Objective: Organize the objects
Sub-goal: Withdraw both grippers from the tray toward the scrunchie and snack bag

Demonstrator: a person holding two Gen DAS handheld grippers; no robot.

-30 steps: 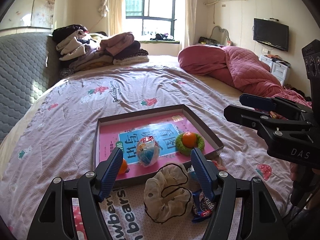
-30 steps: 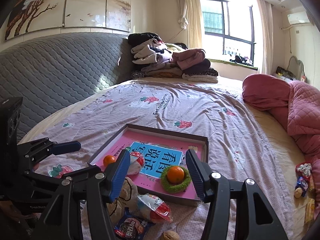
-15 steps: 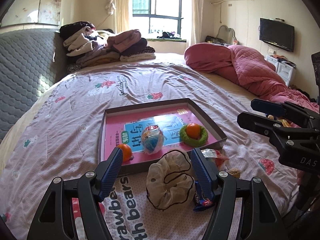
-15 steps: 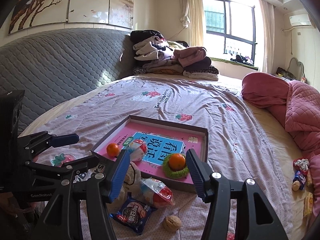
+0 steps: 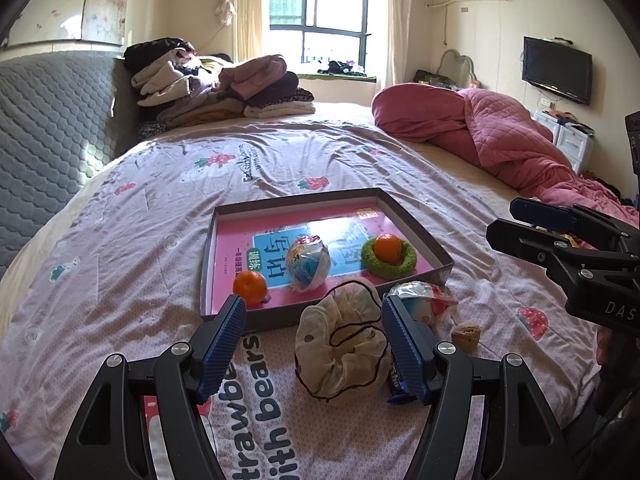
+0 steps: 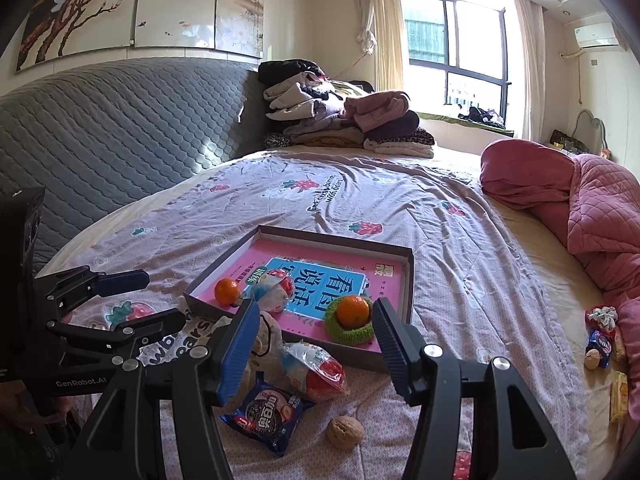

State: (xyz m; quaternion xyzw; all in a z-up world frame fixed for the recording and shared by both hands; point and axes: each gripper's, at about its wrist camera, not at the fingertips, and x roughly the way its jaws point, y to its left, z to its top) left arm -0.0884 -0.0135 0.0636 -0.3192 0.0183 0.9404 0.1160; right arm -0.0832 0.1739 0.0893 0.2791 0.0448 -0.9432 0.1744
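L gripper [image 5: 313, 326] hangs spread wide over the bedspread [image 5: 132, 240], cream scrunchie [image 5: 340, 344] lying flat betw. its fingers but pinched by neither; R gripper [image 6: 314, 330] also spread, nothing in it. Shallow box tray [image 5: 412, 222], long axis running approx 10-to-4 o'clock in left wrist view, sits just past the scrunchie w/ an orange [image 5: 250, 288] at its 7 o'clock corner, a wrapped ball snack [image 5: 309, 265] mid, and a 2nd orange in a green ring [image 5: 389, 254] at 4 o'clock. In right wrist view, blue cookie pack [image 6: 267, 412], long axis approx 10-to-4, lies on the spread beside a walnut [image 6: 345, 432] and a red-and-white snack bag [image 6: 316, 370].
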